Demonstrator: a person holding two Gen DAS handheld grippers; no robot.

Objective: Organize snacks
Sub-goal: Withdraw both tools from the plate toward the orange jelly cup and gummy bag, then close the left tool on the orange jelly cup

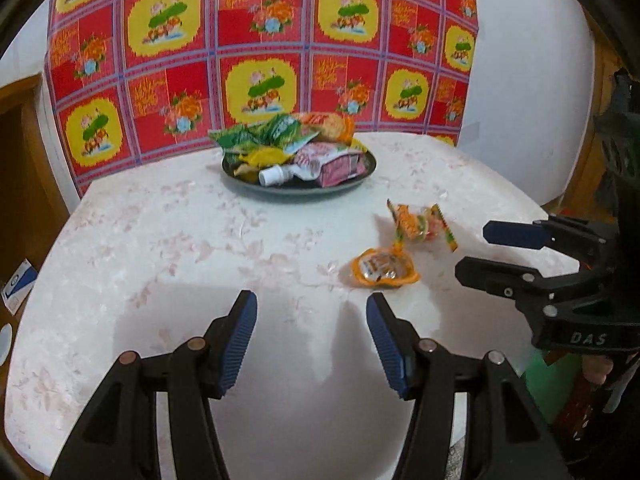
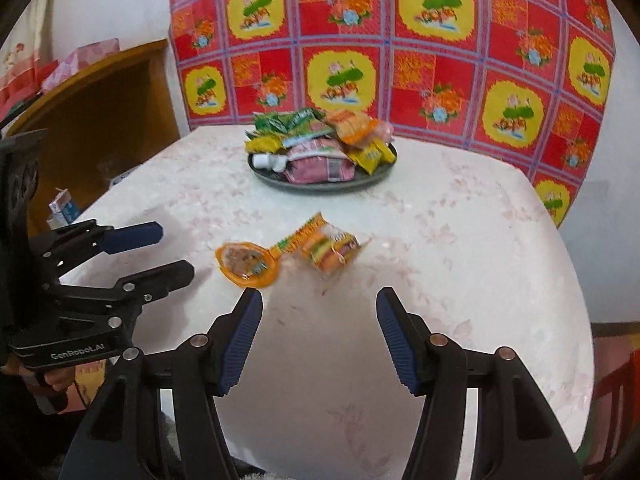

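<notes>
A dark round plate [image 1: 362, 178] [image 2: 320, 187] heaped with several snack packets stands at the far middle of the white table. Nearer lie two loose snacks: an orange-rimmed round jelly cup [image 1: 382, 270] [image 2: 245, 262] and a clear packet of burger-shaped candy [image 1: 420, 224] [image 2: 330, 250]. My left gripper [image 1: 312, 314] is open with nothing between its fingers, short of the jelly cup and to its left. My right gripper [image 2: 319, 308] is also open and holds nothing, just in front of both loose snacks. Each gripper shows from the side in the other's view, the right gripper [image 1: 474, 250] and the left gripper [image 2: 176, 252].
A red and yellow flowered cloth [image 1: 260, 48] [image 2: 400, 48] hangs behind the table. A wooden shelf [image 2: 100, 120] stands at the left, with a small blue and white carton [image 2: 64, 208] beside the table edge. A hand [image 2: 56, 378] grips the left tool's handle.
</notes>
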